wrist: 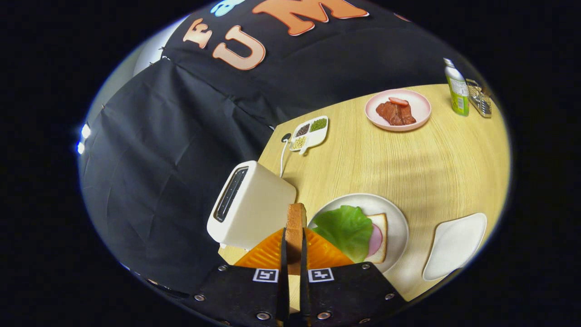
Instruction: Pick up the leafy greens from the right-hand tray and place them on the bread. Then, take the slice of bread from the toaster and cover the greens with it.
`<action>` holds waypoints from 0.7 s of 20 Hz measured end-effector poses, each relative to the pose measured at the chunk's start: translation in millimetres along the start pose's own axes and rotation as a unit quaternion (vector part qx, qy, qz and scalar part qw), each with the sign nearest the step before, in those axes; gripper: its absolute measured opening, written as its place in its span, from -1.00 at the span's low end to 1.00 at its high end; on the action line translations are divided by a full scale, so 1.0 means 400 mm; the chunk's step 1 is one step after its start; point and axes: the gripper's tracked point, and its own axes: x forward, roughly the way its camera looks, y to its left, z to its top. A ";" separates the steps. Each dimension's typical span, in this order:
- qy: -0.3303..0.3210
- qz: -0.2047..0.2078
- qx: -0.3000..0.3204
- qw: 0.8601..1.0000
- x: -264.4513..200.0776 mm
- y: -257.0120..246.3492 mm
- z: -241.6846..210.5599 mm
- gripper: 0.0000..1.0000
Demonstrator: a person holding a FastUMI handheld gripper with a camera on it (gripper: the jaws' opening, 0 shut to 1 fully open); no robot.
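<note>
Gripper (294, 247) clamps the bread slice (296, 227) on edge between both fingers, held above the table (408, 168) between toaster (249, 204) and plate (397, 222). Greens (347, 229) already lie on the lower bread (379, 227), seemingly over a ham slice. Next: carry right, tip the slice flat, centre over the greens, lower before releasing.

Gripper-mounted fisheye, tilted, looks down close over the fingers (294, 254) toward the table (408, 172).

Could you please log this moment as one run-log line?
hand-held gripper: shut on bread slice | lettuce leaf: on open sandwich on white plate | toaster: slot empty | next: cover lettuce
</note>
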 end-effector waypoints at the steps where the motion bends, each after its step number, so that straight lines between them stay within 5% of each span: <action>1: 0.001 0.003 0.005 1.000 0.006 -0.015 -0.008 -0.81; 6: 0.004 0.005 0.016 1.000 0.035 -0.099 -0.040 -0.81; 9: -0.020 -0.040 -0.008 0.999 0.033 -0.180 -0.019 -0.81; 14: -0.044 -0.072 -0.049 0.995 0.029 -0.227 -0.013 -0.50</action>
